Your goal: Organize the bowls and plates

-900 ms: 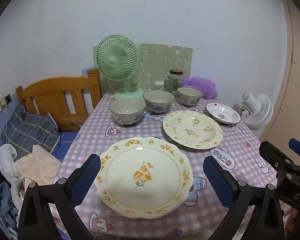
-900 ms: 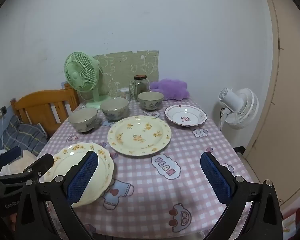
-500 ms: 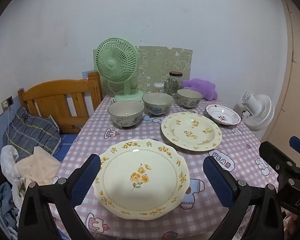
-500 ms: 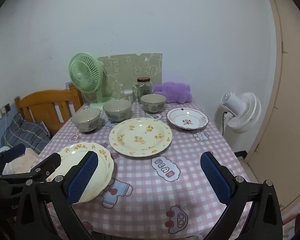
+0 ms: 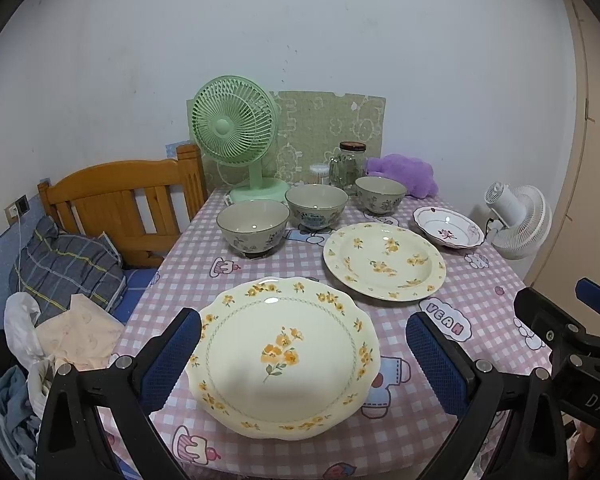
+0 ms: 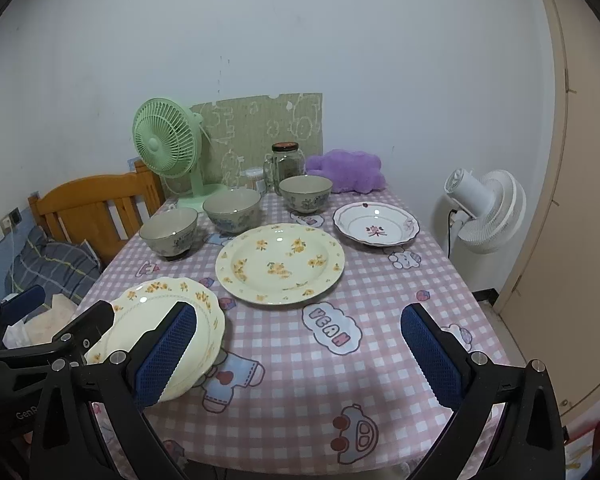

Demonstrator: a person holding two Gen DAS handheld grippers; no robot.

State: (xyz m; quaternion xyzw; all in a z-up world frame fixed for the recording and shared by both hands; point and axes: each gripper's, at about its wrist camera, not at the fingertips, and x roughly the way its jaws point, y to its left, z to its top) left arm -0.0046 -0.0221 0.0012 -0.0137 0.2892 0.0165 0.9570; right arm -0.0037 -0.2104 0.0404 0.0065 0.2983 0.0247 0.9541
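Observation:
A scalloped cream plate [image 5: 288, 356] with yellow flowers lies near the table's front edge. My left gripper [image 5: 302, 322] hovers over it, open, its fingers spread wider than the plate and not touching it. Behind it lie a round flowered plate [image 5: 384, 260] and a small white plate [image 5: 448, 232] with a red flower. Three grey bowls [image 5: 253, 226] [image 5: 316, 208] [image 5: 381, 196] stand in a row further back. My right gripper [image 6: 298, 316] is open and empty above bare tablecloth, with the scalloped plate [image 6: 160, 320] to its left and the round plate [image 6: 280, 264] ahead.
A green fan [image 5: 234, 128], a glass jar [image 5: 348, 164] and a purple plush [image 5: 404, 174] stand at the back of the pink checked table [image 6: 380, 288]. A white fan [image 6: 484, 208] stands off the right side. A wooden bed frame [image 5: 120, 196] and clothes lie to the left.
Both views sway only slightly. No dish has moved, and both grippers stay open.

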